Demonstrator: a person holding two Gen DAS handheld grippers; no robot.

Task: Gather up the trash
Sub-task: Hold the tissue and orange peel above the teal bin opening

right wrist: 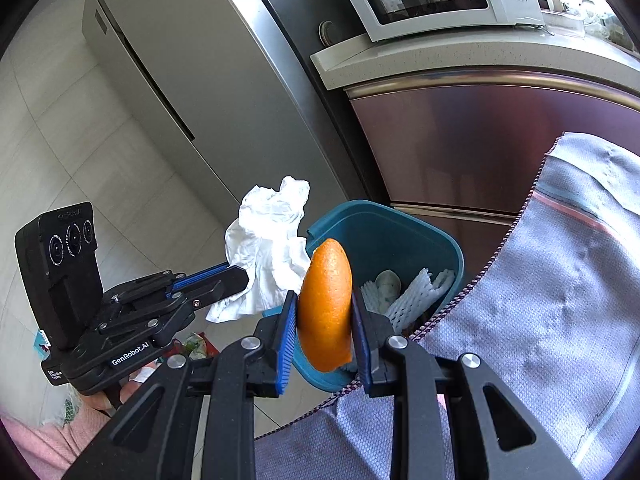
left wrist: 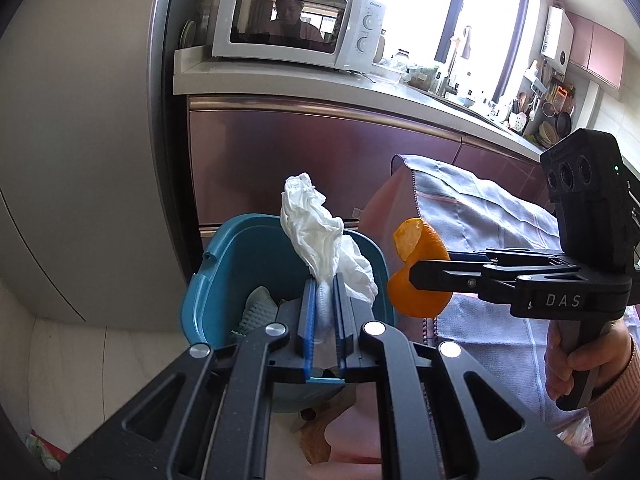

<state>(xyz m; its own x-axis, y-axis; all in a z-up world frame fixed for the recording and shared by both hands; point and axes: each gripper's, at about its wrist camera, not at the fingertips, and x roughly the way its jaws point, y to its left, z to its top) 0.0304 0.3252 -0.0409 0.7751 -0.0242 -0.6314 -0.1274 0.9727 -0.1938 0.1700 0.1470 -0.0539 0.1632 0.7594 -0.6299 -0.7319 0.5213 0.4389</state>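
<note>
Trash is in both tongs, held up at the teal bin (left wrist: 224, 264). The left tongs (left wrist: 323, 280) are pinched nearly closed on a crumpled white tissue (left wrist: 312, 232), which sticks up out of the blue pads above the bin's open mouth. Just beside them, the right tongs (right wrist: 325, 316) are closed partway on a curved piece of orange peel (right wrist: 326, 304), gripped between the two pads with its skin facing the camera; in the left wrist view the peel hangs close by the bin's right rim, near the edge of a grey cloth (right wrist: 560, 280) draped over the surface alongside. Inside the bin lie bits of white foam netting (right wrist: 412, 296) and a pale rounded scrap I cannot identify. A hand in a pink sleeve (left wrist: 576, 360) holds the right tool's grip. Behind, a white microwave (left wrist: 296, 20) sits on the bench (left wrist: 280, 80), next to a tall grey fridge (right wrist: 192, 80).
</note>
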